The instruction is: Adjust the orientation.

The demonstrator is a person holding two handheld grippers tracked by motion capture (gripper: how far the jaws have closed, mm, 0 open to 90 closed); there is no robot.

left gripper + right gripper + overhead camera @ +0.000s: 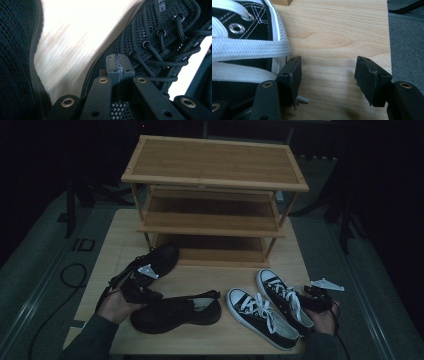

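Figure: shoes and rack, early stage. All four shoes lie on the table [125, 227] in front of the wooden three-tier shoe rack [215, 180], whose shelves are bare; judged from this, nothing has been stowed and the whole job of shelving remains.

Left side: my left gripper [141, 286] sits between the two black mesh shoes. The near black shoe [176, 312] lies across the table's front, and the far black shoe [156, 259] points toward the rack's bottom shelf. In the left gripper view my jaws are pressed together, pad against pad, right at the edge of the laced upper of a black shoe [155, 42]; whether a fold of mesh or a lace is pinched between them I cannot tell.

Right side: my right gripper [317, 297] rests at the outer flank of the two black-and-white canvas sneakers [272, 310], which lie side by side. In the right gripper view [328, 77] its jaws stand wide apart over bare wood, one pad just beside the sneaker's white rubber edge [279, 27], gripping nothing.
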